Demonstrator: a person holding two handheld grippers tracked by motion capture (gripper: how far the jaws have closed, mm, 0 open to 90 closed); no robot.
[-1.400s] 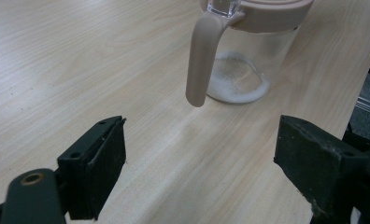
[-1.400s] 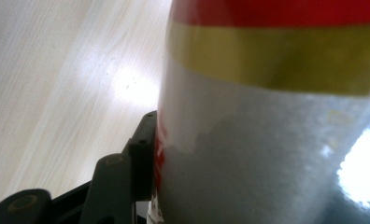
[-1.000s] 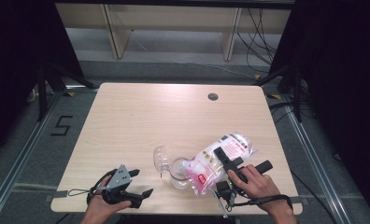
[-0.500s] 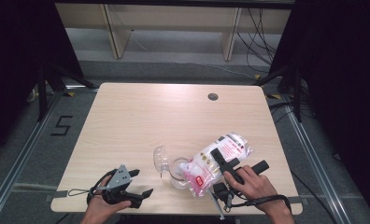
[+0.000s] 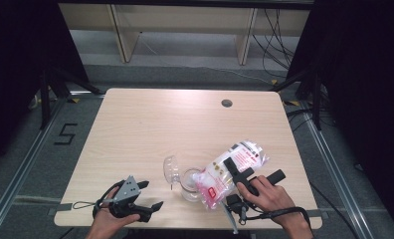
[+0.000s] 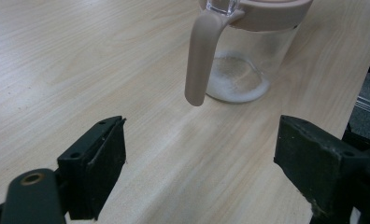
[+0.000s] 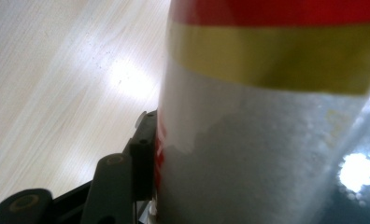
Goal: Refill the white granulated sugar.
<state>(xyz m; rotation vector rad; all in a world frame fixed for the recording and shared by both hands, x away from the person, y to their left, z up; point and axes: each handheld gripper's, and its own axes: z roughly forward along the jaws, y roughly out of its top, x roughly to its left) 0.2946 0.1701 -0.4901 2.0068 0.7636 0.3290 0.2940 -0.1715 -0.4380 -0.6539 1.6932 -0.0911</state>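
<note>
Wooden table bears jar (lid open) under tilted bag.

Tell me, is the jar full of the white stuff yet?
Not yet. The glass jar stands open with just a thin white layer at its bottom, so pouring has begun. The right gripper holds the bag tipped over the jar. The left gripper waits open beside it. Most of the filling is left.

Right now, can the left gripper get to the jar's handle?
Probably yes. The left gripper is open with nothing between its jaws, and the jar stands just ahead with its handle turned toward it. Bare table lies between them.
</note>
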